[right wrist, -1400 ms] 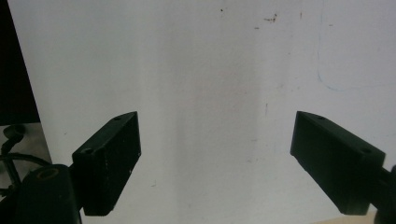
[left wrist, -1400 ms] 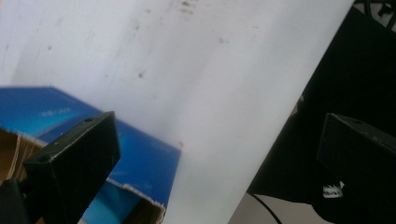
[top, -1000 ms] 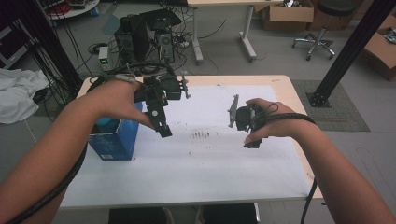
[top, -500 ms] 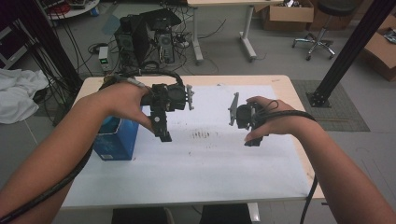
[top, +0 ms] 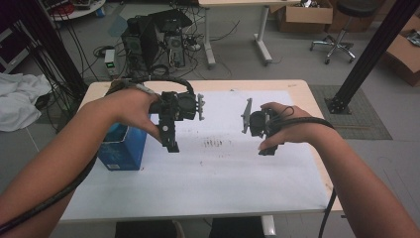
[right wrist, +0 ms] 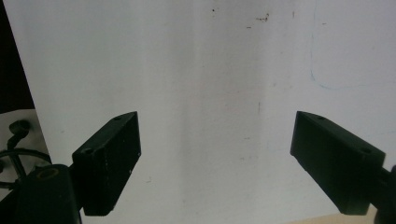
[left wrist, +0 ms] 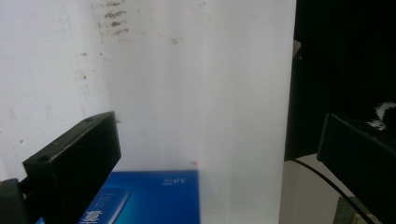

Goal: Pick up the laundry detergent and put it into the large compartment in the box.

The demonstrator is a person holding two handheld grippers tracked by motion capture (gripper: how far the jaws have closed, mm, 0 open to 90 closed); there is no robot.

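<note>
A blue box stands upright on the left part of the white-topped table. My left gripper hangs just right of the box and above the table, jaws pointing down and toward me. In the left gripper view the left gripper is open with nothing between its jaws, and the blue box's top lies below them. At the table's right half, the right gripper hovers over bare white surface. In its own view the right gripper is open and empty.
Dark smudges mark the sheet between the two grippers. Behind the table, computer towers and cables stand on the floor. A black post rises at the right, and a white cloth lies at the left.
My left gripper has moved right, from above the blue box toward the table's middle. The right gripper has barely moved.
</note>
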